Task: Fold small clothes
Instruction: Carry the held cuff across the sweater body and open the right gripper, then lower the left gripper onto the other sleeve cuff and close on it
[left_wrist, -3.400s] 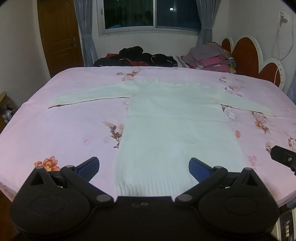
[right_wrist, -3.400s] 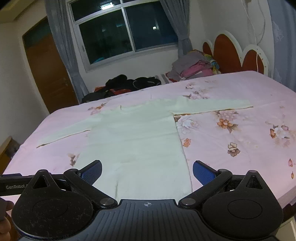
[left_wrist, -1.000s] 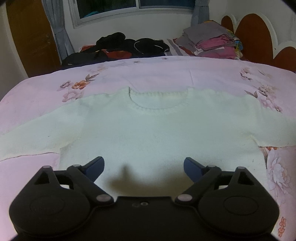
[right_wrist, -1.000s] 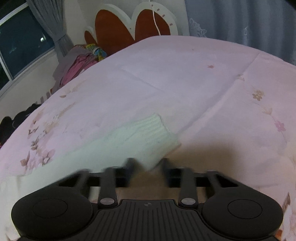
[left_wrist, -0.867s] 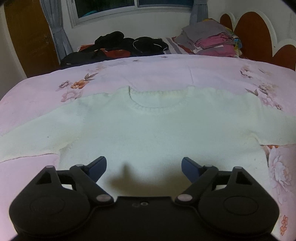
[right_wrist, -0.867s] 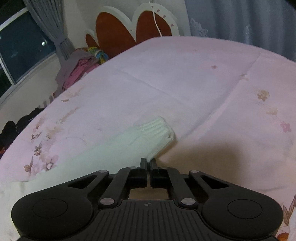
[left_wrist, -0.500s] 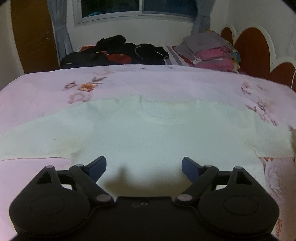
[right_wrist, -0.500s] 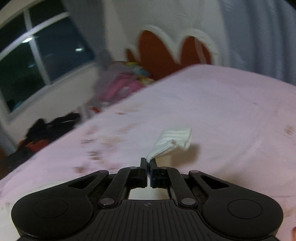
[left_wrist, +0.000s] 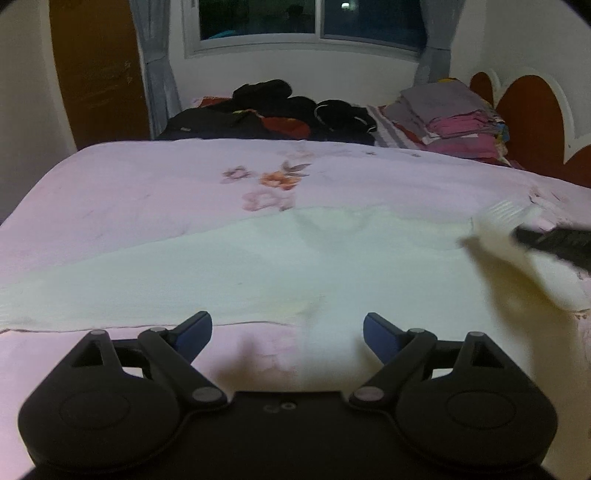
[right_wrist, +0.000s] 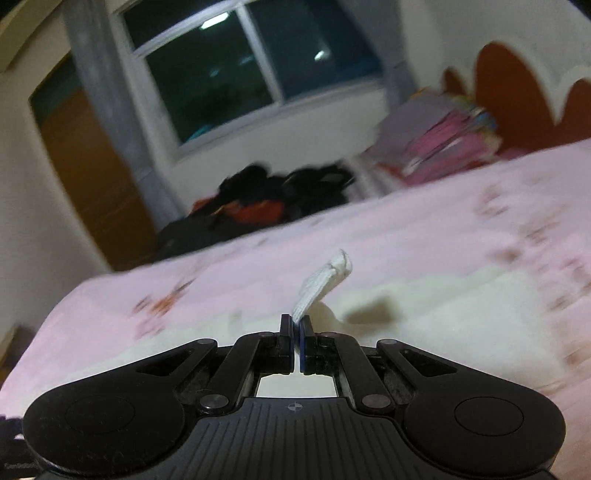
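A cream knit sweater (left_wrist: 229, 266) lies flat on the pink floral bedsheet (left_wrist: 147, 184); its left sleeve runs off to the left. My left gripper (left_wrist: 287, 332) is open and empty, low over the sweater near the left armpit. My right gripper (right_wrist: 296, 326) is shut on the ribbed cuff (right_wrist: 321, 282) of the right sleeve and holds it lifted above the sweater's body (right_wrist: 461, 317). In the left wrist view the right gripper (left_wrist: 554, 242) shows blurred at the right edge, with the lifted sleeve (left_wrist: 517, 258) draped under it.
Dark clothes (left_wrist: 273, 110) are heaped at the far edge of the bed. A stack of folded pink and grey clothes (left_wrist: 454, 118) sits at the far right by the red headboard (left_wrist: 532, 122). A wooden door (left_wrist: 96, 70) and window (left_wrist: 310, 18) are behind.
My right gripper closed on the sleeve cuff, lifted it and carried it leftward over the sweater's body. My left gripper drifted left, from over the chest to near the left armpit.
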